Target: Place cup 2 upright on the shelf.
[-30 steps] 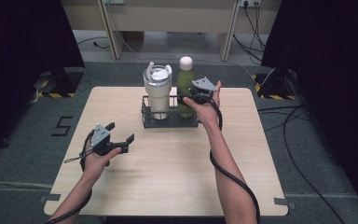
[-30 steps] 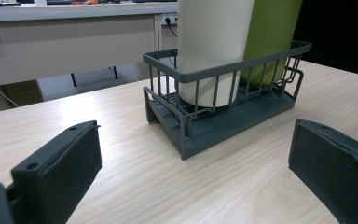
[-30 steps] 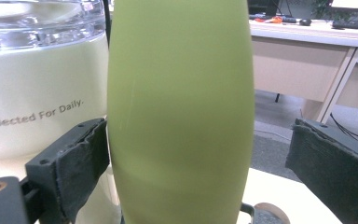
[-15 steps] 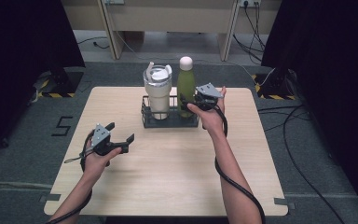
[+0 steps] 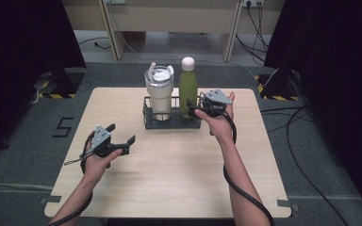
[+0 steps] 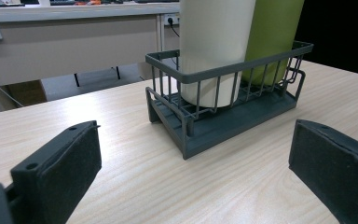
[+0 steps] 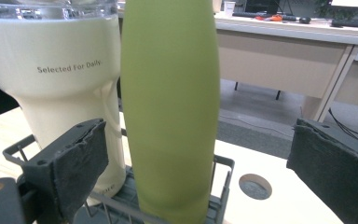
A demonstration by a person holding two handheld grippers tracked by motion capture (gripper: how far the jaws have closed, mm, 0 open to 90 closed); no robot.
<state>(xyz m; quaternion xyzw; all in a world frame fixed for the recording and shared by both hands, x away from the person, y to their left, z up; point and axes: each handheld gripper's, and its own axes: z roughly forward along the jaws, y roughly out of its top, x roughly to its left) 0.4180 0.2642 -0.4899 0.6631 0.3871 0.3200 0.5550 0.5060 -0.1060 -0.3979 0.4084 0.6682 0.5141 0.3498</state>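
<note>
centrally, a dark grey wire rack (image 5: 171, 123) stands on the pale wooden table (image 5: 169, 188), holding a cream insulated tumbler with a clear lid (image 5: 159, 92) and, just beside it, a tall matte green bottle with a white cap (image 5: 187, 87); the right gripper (image 5: 199, 107) sits close to the bottle, jaws spread wide either side of it and gripping nothing; the left gripper (image 5: 122, 139) hovers well apart from the rack, jaws likewise wide and empty
</note>
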